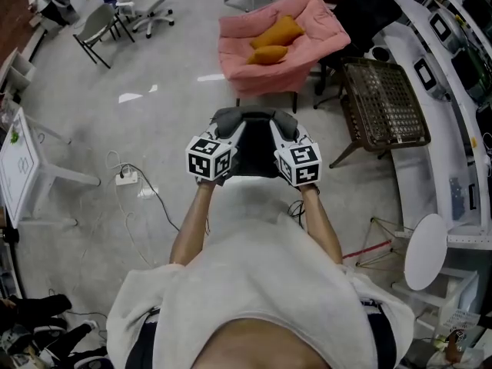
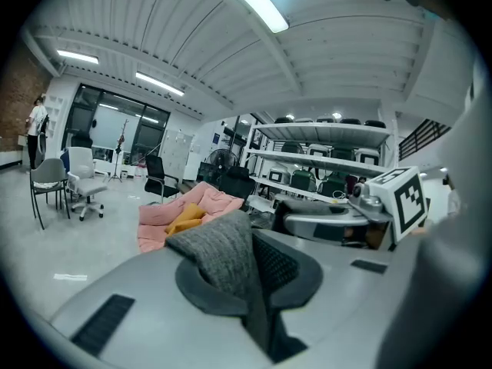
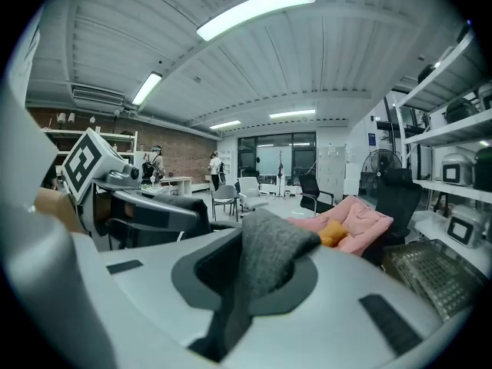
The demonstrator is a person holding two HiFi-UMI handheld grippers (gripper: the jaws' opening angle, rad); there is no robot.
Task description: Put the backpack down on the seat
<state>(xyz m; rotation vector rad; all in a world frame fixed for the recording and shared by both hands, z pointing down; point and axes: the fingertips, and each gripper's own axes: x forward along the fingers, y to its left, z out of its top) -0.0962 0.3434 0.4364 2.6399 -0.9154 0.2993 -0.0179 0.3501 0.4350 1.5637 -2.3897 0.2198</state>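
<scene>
Left gripper is clamped on one grey strap and right gripper on the other strap of the backpack, which hangs well short of the pink seat, so it likely needs a level carry, then lowering beside the orange cushions.

Dark backpack, held aloft by grey fabric straps, well apart from pink cushioned seat
</scene>
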